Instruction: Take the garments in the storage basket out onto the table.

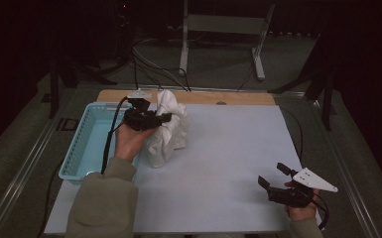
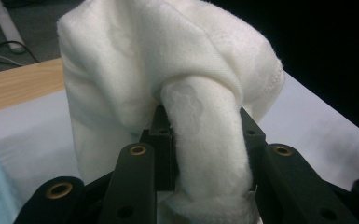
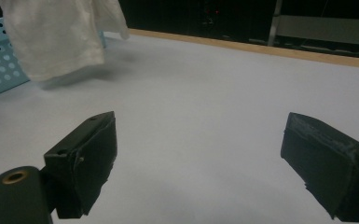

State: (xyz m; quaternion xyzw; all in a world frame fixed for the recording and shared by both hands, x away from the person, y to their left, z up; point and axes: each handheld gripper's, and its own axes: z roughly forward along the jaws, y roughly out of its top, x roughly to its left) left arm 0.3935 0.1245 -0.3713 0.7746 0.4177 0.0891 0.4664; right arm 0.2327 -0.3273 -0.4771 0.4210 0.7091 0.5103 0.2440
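Observation:
A white cloth (image 1: 170, 130) hangs bunched above the left part of the white table top, its lower end near the surface. My left gripper (image 1: 163, 118) is shut on the white cloth; in the left gripper view a thick fold of the cloth (image 2: 205, 140) is pinched between the black jaws. The cloth (image 3: 56, 32) also hangs at the top left of the right gripper view. My right gripper (image 1: 273, 176) is held low over the table's front right, open, with nothing between its fingers (image 3: 88, 158).
A light blue perforated basket (image 1: 87, 144) stands at the table's left edge, right beside the hanging cloth. A wooden strip (image 1: 238, 97) runs along the far edge. Cables and a metal stand (image 1: 218, 29) lie on the floor beyond.

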